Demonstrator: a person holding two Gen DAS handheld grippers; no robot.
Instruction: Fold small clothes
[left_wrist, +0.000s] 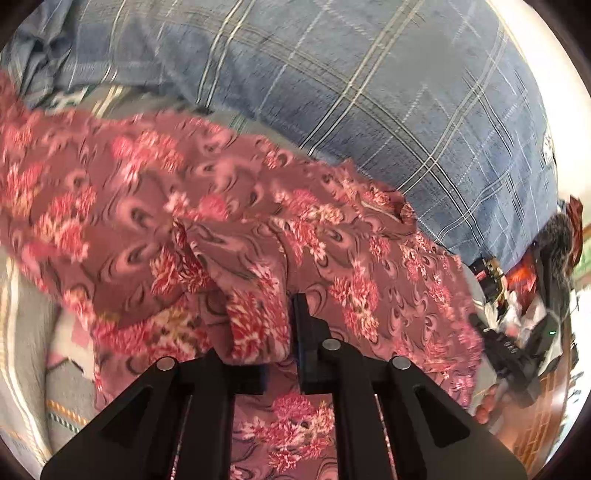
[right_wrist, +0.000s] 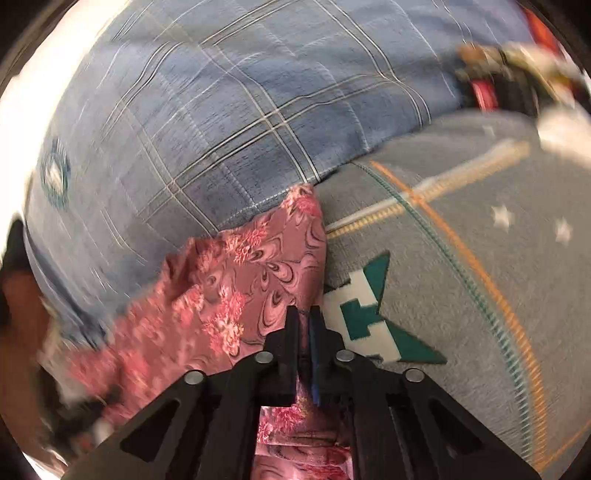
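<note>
Left wrist view: the left gripper pinches a bunched fold of the pink floral garment, which lies across a grey bedspread below a blue plaid pillow. That thick wad may slip free.

Right wrist view: the right gripper is closed on the garment's near right edge; an uneven pull could skew the fold.

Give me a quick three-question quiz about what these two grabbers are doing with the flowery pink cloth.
1. True or false: the right gripper is shut on the floral cloth.
2. What lies behind the cloth? A. plaid blue cushion B. wooden shelf
3. What does the left gripper pinch?

Key: 1 true; 2 A; 3 a bunched fold of the floral cloth.
</note>
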